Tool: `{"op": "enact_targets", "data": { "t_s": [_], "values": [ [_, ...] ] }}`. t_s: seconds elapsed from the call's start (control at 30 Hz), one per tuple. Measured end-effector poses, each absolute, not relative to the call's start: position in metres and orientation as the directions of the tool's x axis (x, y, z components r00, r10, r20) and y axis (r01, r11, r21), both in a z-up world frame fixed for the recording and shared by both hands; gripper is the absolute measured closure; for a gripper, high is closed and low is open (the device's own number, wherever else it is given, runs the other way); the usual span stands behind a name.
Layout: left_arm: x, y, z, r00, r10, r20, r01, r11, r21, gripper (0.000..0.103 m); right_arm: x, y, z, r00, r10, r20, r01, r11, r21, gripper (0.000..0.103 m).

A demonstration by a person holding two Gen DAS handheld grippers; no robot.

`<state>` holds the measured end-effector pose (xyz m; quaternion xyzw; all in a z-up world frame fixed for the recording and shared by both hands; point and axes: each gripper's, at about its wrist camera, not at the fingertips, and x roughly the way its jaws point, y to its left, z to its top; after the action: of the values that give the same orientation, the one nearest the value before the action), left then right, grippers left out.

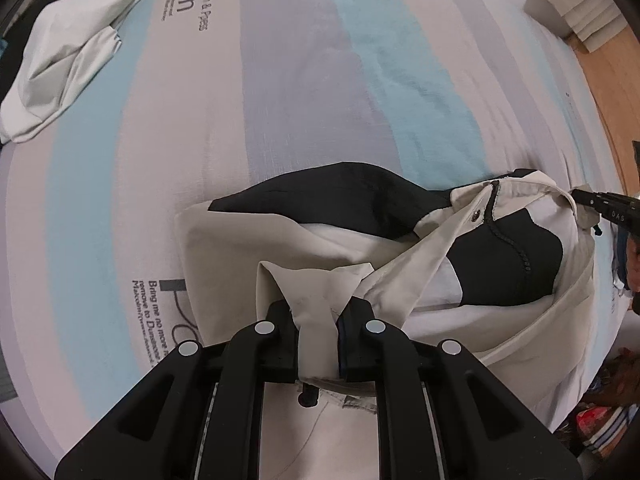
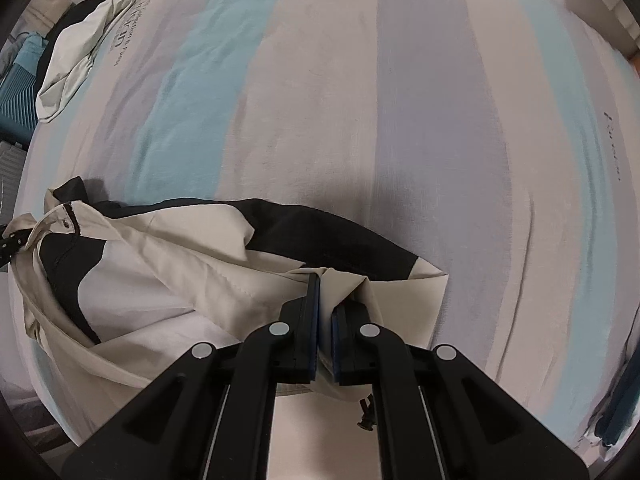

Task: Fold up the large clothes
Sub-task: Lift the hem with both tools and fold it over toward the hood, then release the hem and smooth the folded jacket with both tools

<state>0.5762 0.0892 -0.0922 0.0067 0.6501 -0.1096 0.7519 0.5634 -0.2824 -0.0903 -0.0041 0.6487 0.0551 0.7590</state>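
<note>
fold barely begun: jacket gripped at two points, still rumpled on the bed

my left fingers point(image 1: 318, 320) were closed on a bunched edge of the cream-and-black jacket point(image 1: 400, 248), and my right fingers point(image 2: 325, 312) were pinched narrow on another cream fold of the same jacket point(image 2: 180, 264). it lay in a loose heap on the striped bed sheet point(image 1: 280, 100) just ahead of both grippers, with its snap collar point(image 1: 478, 213) turned up, the black panels twisted and the pale lining showing. i judged nothing was folded yet: no flat panel, no straight crease, the sleeves not sorted out. spreading it flat and making every fold was still ahead of me. a second light garment point(image 2: 80, 44) sat crumpled at the far corner of the bed, well apart, untouched and probably waiting its turn.
</note>
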Motion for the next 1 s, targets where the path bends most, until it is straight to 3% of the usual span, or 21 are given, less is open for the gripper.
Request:
{"op": "enact_targets", "data": {
  "t_s": [0.13, 0.2, 0.23, 0.3, 0.33, 0.37, 0.67, 0.77, 0.83, 1.0],
  "values": [
    [0.578, 0.095, -0.096, 0.145, -0.155, -0.977, 0.162, 0.978, -0.131, 0.085, 0.566, -0.276, -0.096, 0.167, 0.063, -0.984, -0.115, 0.992, 0.044, 0.096],
    [0.572, 0.098, -0.09, 0.168, -0.153, -0.974, 0.158, 0.979, -0.127, 0.08, 0.564, -0.273, -0.094, 0.186, 0.048, -0.981, -0.123, 0.992, 0.025, 0.089],
    [0.567, 0.096, -0.083, 0.196, -0.132, -0.972, 0.164, 0.981, -0.1, 0.072, 0.561, -0.273, -0.09, 0.204, 0.046, -0.978, -0.119, 0.993, 0.022, 0.085],
    [0.557, 0.098, -0.07, 0.252, -0.089, -0.964, 0.159, 0.986, -0.049, 0.044, 0.55, -0.273, -0.081, 0.251, 0.054, -0.966, -0.121, 0.992, 0.024, 0.065],
    [0.549, 0.098, -0.055, 0.324, -0.066, -0.944, 0.144, 0.989, -0.02, 0.012, 0.543, -0.272, -0.075, 0.281, 0.066, -0.958, -0.124, 0.992, 0.032, 0.059],
    [0.544, 0.099, -0.045, 0.376, -0.056, -0.925, 0.137, 0.99, -0.005, 0.007, 0.538, -0.272, -0.07, 0.302, 0.074, -0.951, -0.121, 0.992, 0.039, 0.054],
    [0.491, 0.079, -0.016, 0.421, -0.089, -0.903, 0.15, 0.988, -0.027, 0.006, 0.506, -0.29, -0.025, 0.469, 0.139, -0.872, -0.064, 0.99, 0.123, 0.036],
    [0.465, 0.062, -0.023, 0.425, -0.087, -0.901, 0.191, 0.981, -0.004, 0.006, 0.505, -0.307, -0.009, 0.526, 0.153, -0.837, 0.001, 0.984, 0.181, 0.01],
    [0.447, 0.05, -0.032, 0.414, -0.092, -0.905, 0.209, 0.978, -0.004, 0.006, 0.511, -0.316, -0.005, 0.521, 0.178, -0.835, 0.03, 0.974, 0.226, 0.01],
    [0.43, 0.031, -0.054, 0.388, -0.141, -0.911, 0.24, 0.97, -0.048, 0.006, 0.498, -0.282, -0.002, 0.504, 0.12, -0.856, -0.093, 0.992, 0.085, 0.01]
  ]
}}
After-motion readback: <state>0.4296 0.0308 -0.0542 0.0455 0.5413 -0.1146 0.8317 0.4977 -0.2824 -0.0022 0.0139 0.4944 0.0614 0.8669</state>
